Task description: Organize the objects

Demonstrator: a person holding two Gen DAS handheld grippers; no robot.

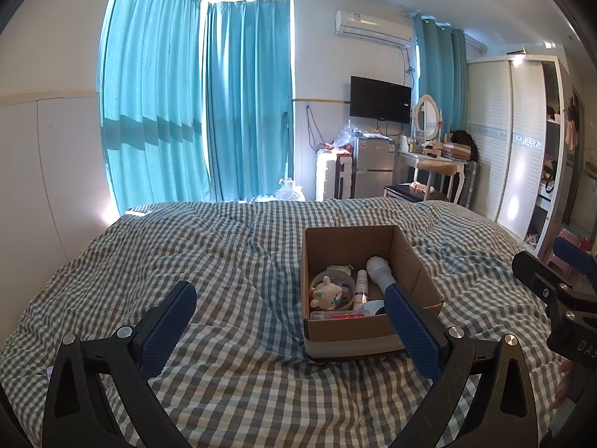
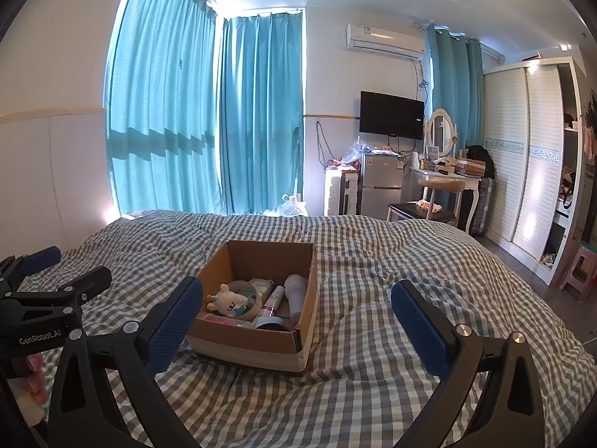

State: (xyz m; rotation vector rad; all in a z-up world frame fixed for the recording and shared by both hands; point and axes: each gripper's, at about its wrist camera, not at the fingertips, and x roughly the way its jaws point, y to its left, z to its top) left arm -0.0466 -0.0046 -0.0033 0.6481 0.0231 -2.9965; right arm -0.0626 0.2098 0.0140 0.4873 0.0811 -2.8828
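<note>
Jaws of both grippers spread wide, nothing held. Left gripper (image 1: 291,310) hovers over checked quilt (image 1: 224,261); cardboard box (image 1: 358,330) sits ahead, toward its right finger, which overlaps box's near right corner in view. Right gripper (image 2: 298,310) has same box (image 2: 253,343) ahead, toward its left finger. Inside box: plush toy (image 2: 227,300), white bottle (image 2: 294,291), small tube (image 2: 272,300), other items unclear.

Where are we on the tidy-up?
Looks nearly done: the plush toy, white bottle and other small items sit inside the cardboard box. Both tongs, left and right, are open and empty. No loose objects show on the checked quilt.
</note>
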